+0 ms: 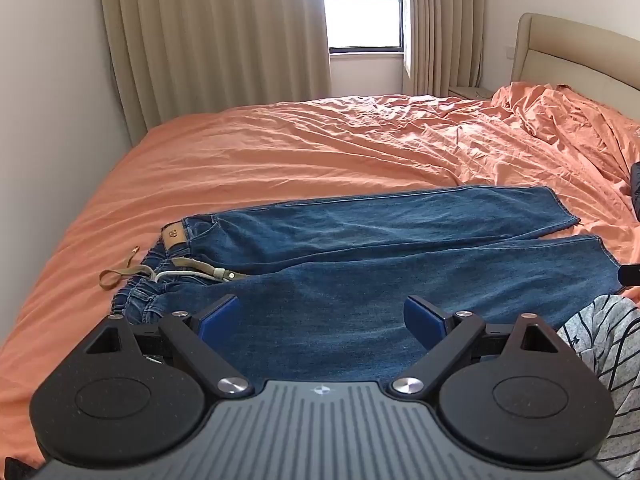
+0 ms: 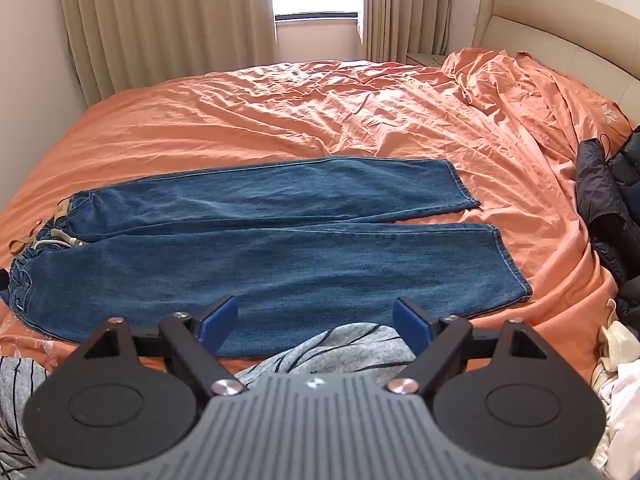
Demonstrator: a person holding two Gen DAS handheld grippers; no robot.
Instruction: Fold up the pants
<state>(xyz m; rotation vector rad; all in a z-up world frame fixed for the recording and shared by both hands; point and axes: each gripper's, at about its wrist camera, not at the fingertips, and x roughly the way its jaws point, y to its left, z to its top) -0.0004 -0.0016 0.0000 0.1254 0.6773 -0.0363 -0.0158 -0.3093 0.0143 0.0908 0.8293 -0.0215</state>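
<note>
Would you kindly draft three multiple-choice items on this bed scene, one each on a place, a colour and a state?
1. Where does the waistband of the jeans lie in both views?
A. At the left
B. At the right
C. Under the curtains

2. What colour is the bedsheet?
A. White
B. Orange
C. Green

3. How do the jeans lie?
A. Folded in half
B. Rolled up
C. Spread flat, legs side by side

Answers:
1. A: the waistband with its drawstring is at the left and the hems at the right.
2. B: the sheet around the jeans is orange.
3. C: both legs lie full length, and the left gripper and right gripper have open jaws holding nothing.
</note>
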